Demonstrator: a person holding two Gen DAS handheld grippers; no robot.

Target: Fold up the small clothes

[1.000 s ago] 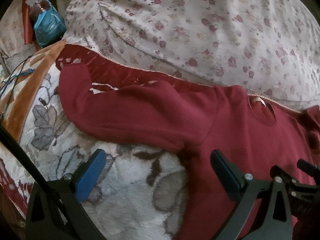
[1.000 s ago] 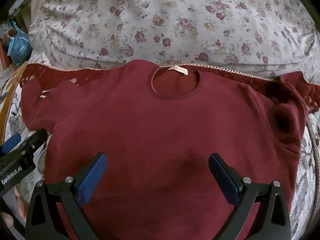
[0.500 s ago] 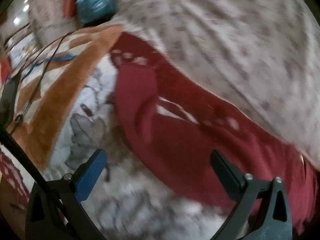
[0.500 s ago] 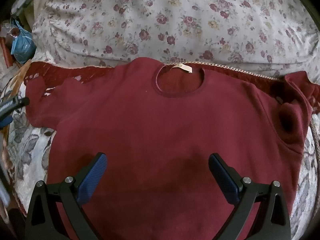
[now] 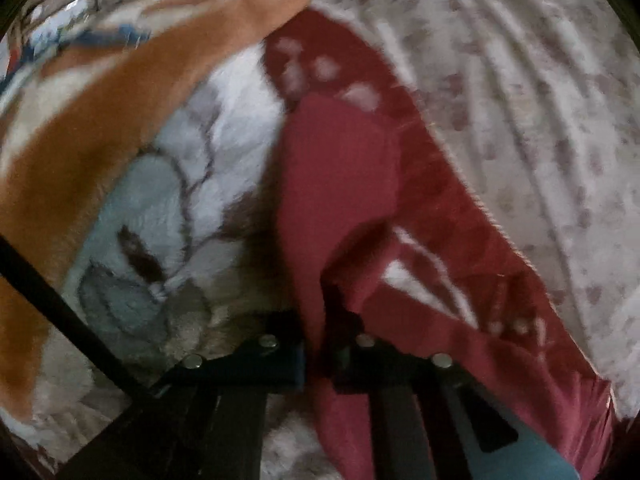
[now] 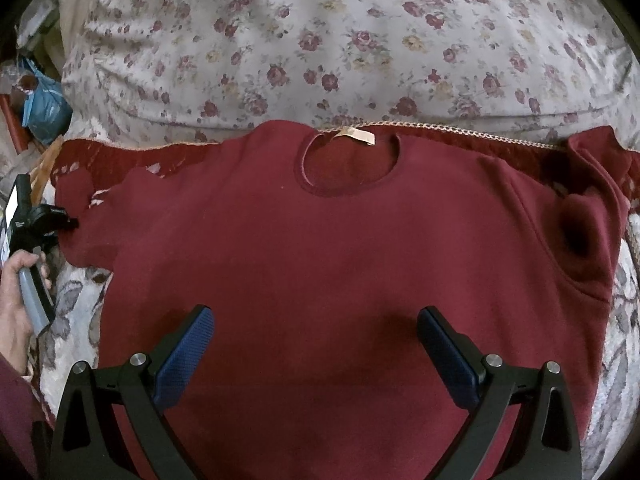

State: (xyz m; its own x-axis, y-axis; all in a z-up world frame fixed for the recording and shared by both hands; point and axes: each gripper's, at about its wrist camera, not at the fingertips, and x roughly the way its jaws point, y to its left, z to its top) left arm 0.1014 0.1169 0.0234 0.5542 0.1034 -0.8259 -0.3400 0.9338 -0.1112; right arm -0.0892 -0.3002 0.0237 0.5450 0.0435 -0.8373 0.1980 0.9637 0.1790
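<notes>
Sweater [image 6: 340, 264] lies flat on the blanket [image 6: 76, 304] (neck toward the floral pillow [image 6: 340, 40]); left claw [image 5: 316, 344] pinches its sleeve [image 5: 336, 184], right claw [image 6: 316, 356] hovers wide above the body.

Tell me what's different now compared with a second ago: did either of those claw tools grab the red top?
The left gripper swung out toward the sweater's sleeve on that side and went from wide open to closed on its fabric. The right gripper stayed open, hovering over the sweater, which still lies flat on the blanket with its neck label toward the floral bedding.
</notes>
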